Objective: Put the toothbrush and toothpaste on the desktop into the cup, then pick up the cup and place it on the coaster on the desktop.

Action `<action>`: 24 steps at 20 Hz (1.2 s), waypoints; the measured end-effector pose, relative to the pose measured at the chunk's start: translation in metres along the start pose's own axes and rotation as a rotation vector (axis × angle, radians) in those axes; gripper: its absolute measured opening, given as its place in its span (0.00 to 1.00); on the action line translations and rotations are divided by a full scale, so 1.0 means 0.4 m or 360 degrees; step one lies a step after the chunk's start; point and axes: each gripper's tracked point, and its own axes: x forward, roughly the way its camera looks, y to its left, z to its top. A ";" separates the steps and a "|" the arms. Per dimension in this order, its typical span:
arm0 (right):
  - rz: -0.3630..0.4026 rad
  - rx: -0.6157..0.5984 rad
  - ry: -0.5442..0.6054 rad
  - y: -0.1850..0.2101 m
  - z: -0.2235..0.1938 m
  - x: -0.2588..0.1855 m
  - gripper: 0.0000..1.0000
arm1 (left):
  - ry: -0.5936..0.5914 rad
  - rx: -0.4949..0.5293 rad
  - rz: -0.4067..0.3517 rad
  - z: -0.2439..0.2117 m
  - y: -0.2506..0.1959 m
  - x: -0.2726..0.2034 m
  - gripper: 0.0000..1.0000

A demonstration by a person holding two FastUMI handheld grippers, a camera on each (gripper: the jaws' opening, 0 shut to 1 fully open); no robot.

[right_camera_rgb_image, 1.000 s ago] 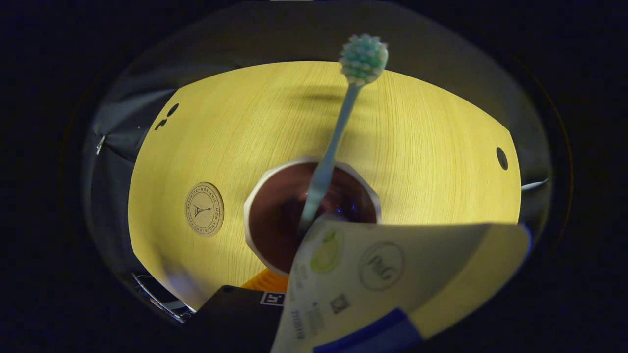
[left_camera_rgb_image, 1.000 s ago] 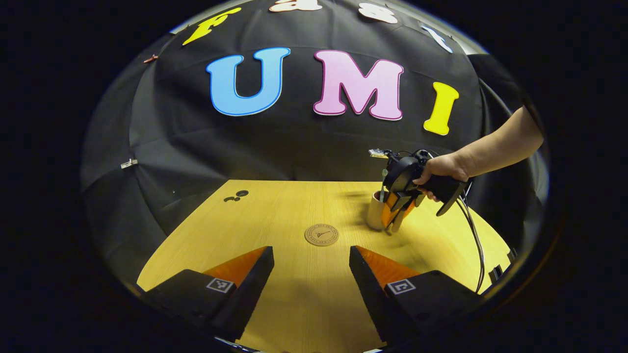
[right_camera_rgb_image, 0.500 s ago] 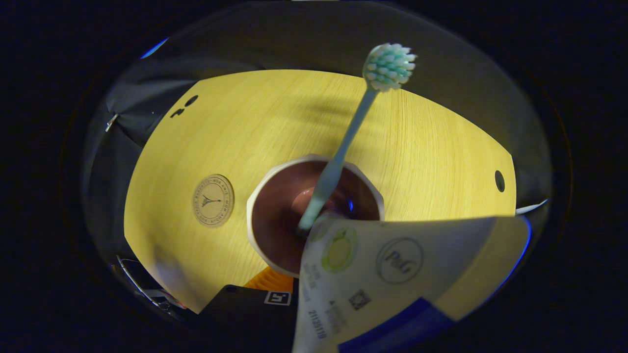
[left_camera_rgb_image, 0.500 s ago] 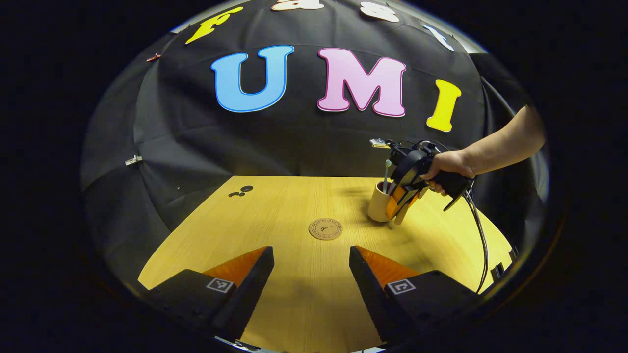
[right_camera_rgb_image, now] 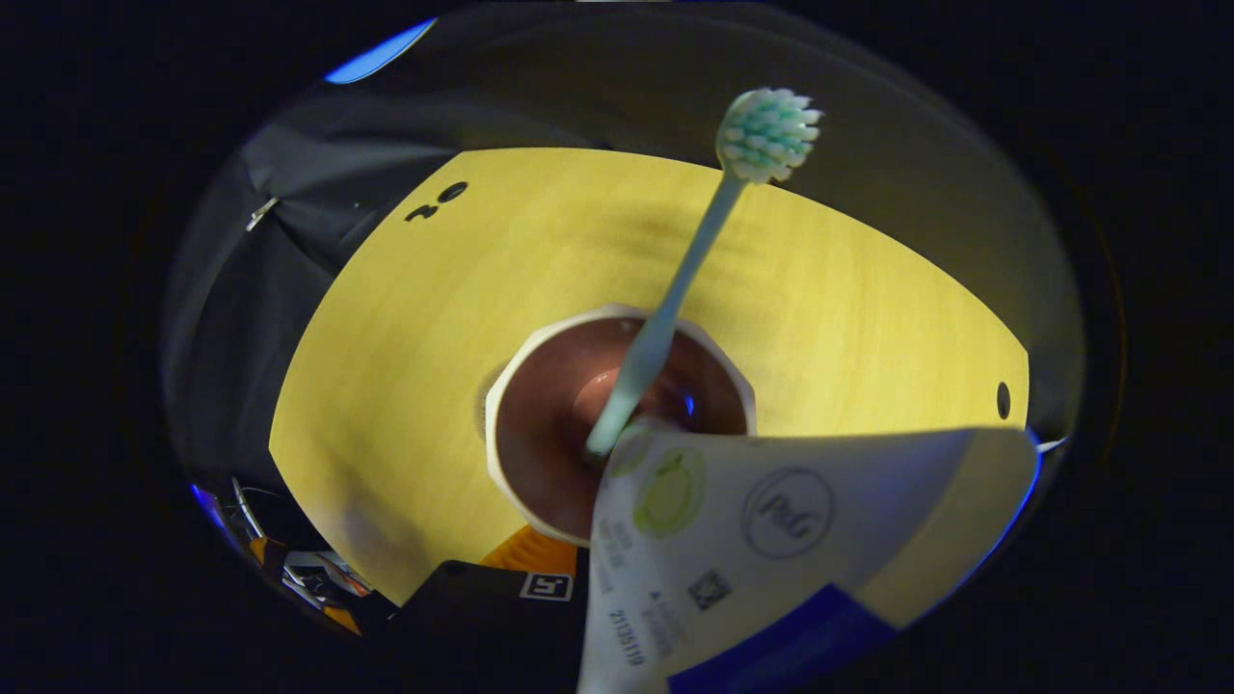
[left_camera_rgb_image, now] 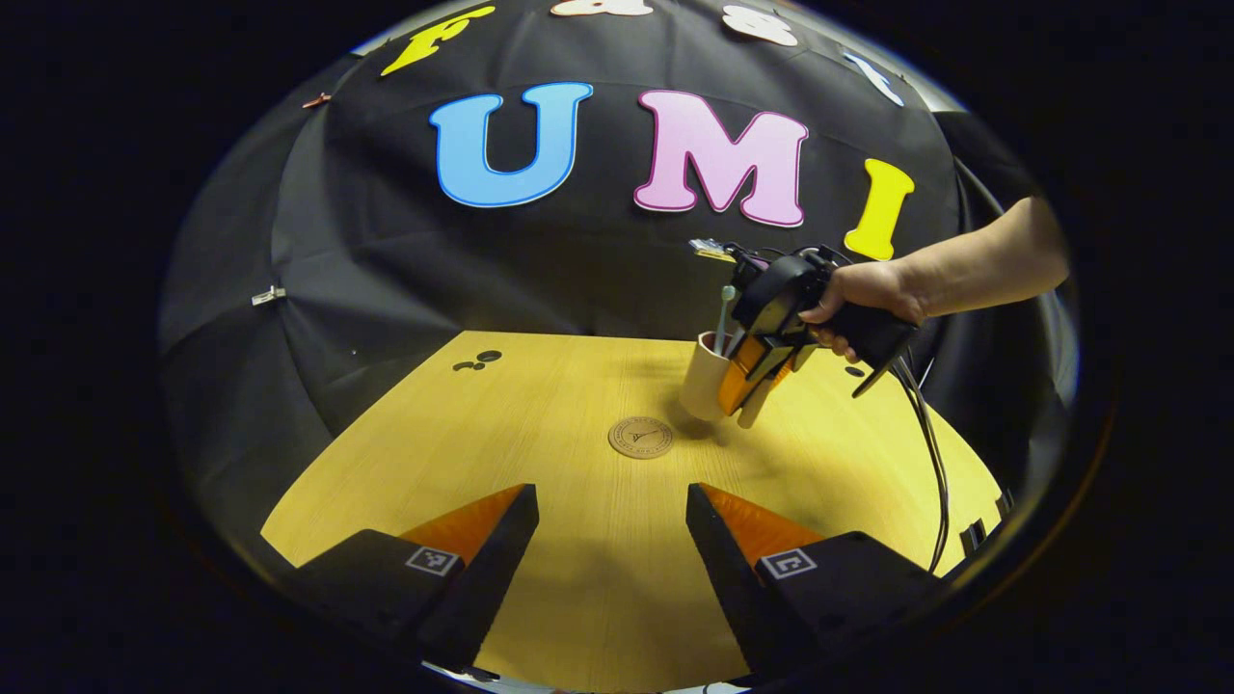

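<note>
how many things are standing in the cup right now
2: the toothbrush leaning on the far rim of the cup, and the toothpaste at its near side.

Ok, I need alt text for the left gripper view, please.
The right gripper carries the cup, toothbrush inside, above the wooden desktop beside the round coaster. The left gripper waits open in front.
</note>
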 end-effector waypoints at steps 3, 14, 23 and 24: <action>0.0014 -0.0077 0.0026 0.058 0.003 0.027 0.18 | 0.0022 -0.0054 0.0044 -0.022 0.017 -0.018 0.98; -0.0031 -0.0203 0.0140 0.156 -0.002 0.123 0.18 | 0.0121 -0.0190 0.0159 -0.106 0.107 -0.084 0.98; -0.0015 -0.0173 0.0142 0.176 0.011 0.102 0.27 | 0.0147 -0.0220 0.0222 -0.116 0.159 -0.116 0.97; -0.0013 -0.0167 0.0131 0.179 0.016 0.095 0.37 | 0.0148 -0.0208 0.0218 -0.115 0.158 -0.120 0.98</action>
